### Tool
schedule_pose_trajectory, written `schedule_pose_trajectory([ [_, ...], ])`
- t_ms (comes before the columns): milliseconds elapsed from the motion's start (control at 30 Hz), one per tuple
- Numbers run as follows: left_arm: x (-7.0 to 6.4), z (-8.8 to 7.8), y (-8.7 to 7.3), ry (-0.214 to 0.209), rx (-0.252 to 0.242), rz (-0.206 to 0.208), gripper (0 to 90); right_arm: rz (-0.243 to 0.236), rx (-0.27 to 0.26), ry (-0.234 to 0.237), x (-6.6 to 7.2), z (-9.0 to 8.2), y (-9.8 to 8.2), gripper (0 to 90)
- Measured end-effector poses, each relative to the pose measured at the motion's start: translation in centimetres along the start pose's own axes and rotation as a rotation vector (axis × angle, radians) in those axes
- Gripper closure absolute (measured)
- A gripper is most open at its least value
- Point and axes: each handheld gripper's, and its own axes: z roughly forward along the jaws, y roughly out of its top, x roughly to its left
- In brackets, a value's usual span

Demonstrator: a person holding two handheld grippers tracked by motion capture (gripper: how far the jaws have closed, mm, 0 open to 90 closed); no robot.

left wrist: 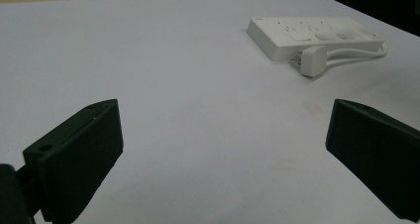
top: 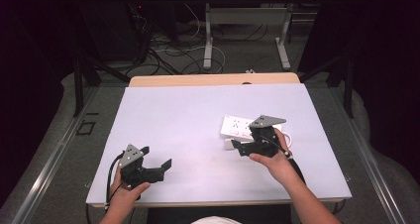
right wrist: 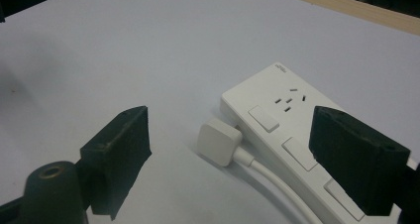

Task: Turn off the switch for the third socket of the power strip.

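Right claw [right wrist: 230,154] sat jaws wide apart, nothing pinched, hovering right over white plug [right wrist: 219,140] beside power strip [right wrist: 277,115] on tabletop [top: 188,115]. Strip ran diagonally away. Left claw [top: 158,167] spread too, well apart, way farther off.

The white desk [top: 198,115] is the brightest area in the high view, lit evenly from above, while the room around it falls into near black at the left and right edges. That view is soft and somewhat grainy. Shadows on the desk are faint and diffuse, with no hard glare. In the left gripper view the near black fingers [left wrist: 74,159] are dark and slightly blurred, and the far power strip [left wrist: 312,35] looks soft. In the right gripper view the power strip [right wrist: 282,120] is sharper, with a pale shadow under its plug [right wrist: 218,140].
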Motion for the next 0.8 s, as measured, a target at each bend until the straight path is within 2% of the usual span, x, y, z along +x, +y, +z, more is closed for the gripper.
schedule_pose_trajectory([
  [67,0.0,0.0,0.0,0.001,0.001,0.001,1.1,-0.004,-0.001,-0.003,-0.1,-0.3,-0.2,11.9],
  [200,0.2,0.1,0.0,0.006,0.002,-0.005,1.1,-0.009,-0.012,-0.025,-0.2,-1.0,-0.7,0.1],
  [300,0.2,0.2,0.0,0.008,-0.007,-0.03,1.1,-0.018,-0.012,-0.049,-0.4,-1.6,-1.1,0.0],
  [533,0.3,0.3,0.1,0.013,-0.004,-0.03,1.1,-0.024,-0.019,-0.101,-1.4,-3.0,-2.5,0.0],
  [633,0.4,0.3,0.3,0.013,-0.009,-0.025,1.1,-0.001,-0.029,-0.13,-2.3,-3.5,-3.4,0.0],
  [800,0.7,0.1,0.2,0.016,-0.017,-0.041,1.1,0.051,-0.032,-0.173,-3.5,-4.8,-4.6,0.0],
])
